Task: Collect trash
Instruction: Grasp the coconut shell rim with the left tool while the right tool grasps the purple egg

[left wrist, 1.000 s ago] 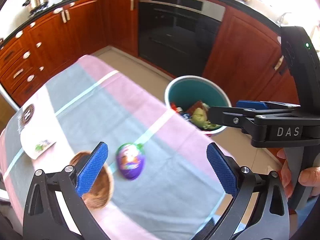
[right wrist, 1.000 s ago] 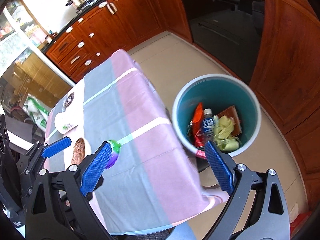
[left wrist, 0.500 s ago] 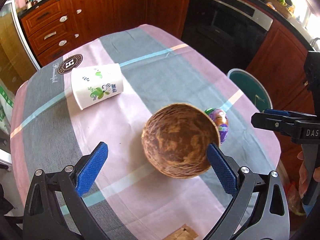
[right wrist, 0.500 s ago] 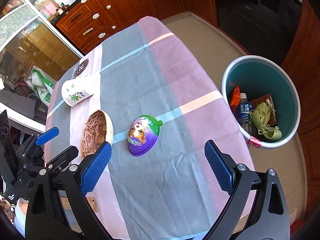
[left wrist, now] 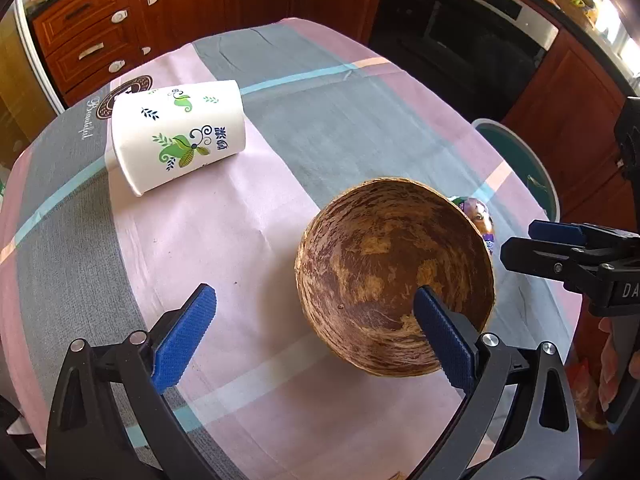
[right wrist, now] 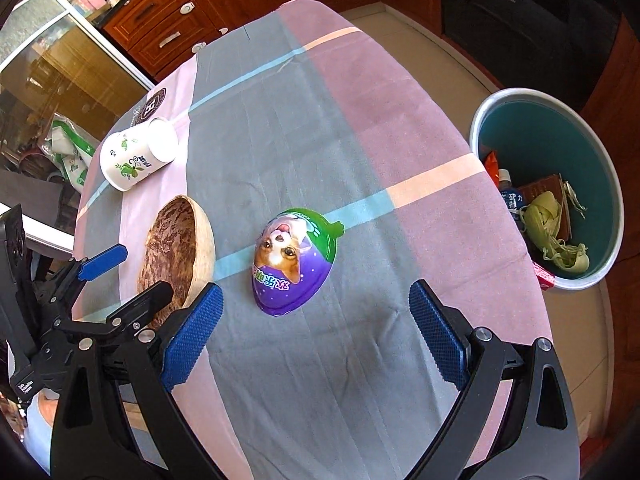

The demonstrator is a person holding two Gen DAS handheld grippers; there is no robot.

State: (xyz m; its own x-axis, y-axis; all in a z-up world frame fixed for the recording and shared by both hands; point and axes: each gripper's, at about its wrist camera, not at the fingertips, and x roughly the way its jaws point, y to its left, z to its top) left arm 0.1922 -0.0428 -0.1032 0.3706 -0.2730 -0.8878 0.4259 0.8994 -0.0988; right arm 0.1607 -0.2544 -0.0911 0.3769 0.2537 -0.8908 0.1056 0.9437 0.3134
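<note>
Your left hand-held gripper [left wrist: 314,330] hangs open over the coconut shell [left wrist: 396,276], your right hand-held gripper [right wrist: 316,336] open before the purple egg package [right wrist: 294,260]; both lie near the worktop [right wrist: 440,240] edge beside the bin [right wrist: 600,184].

This is a home kitchen. Beyond the cloth-covered table [left wrist: 280,128] run reddish wooden cabinets [left wrist: 100,40] with drawers, and to their right sits a built-in black oven [left wrist: 460,36]. A teal waste bin [right wrist: 560,152] stands on the tiled floor beside the table.
</note>
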